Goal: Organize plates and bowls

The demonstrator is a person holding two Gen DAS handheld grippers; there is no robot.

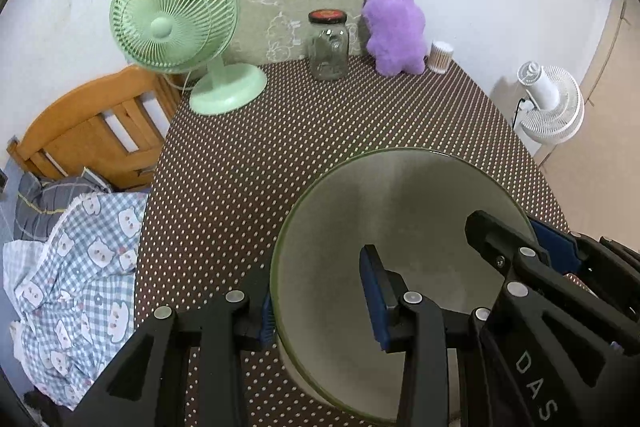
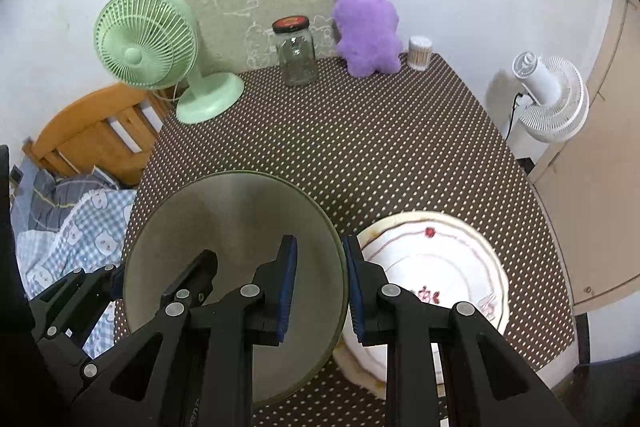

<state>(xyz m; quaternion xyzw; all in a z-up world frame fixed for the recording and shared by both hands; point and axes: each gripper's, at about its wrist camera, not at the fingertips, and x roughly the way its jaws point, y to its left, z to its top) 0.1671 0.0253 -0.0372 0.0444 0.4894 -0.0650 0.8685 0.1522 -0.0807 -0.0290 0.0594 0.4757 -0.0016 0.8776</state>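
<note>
Carrying bowl (image 2: 234, 247) with left claw (image 1: 320, 301) and right claw (image 2: 320, 287) both clamped on opposite rims; keeping level, lowering centred onto plate (image 2: 436, 259) on bench (image 2: 360, 147).

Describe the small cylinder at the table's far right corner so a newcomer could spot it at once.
Start at the brown polka-dot table and follow its far edge along the wall, past the clear glass jar with a dark lid and the fluffy purple plush toy. Right of the plush stands a small clear cotton-swab tub, the shortest item there, packed with pale sticks.
</note>
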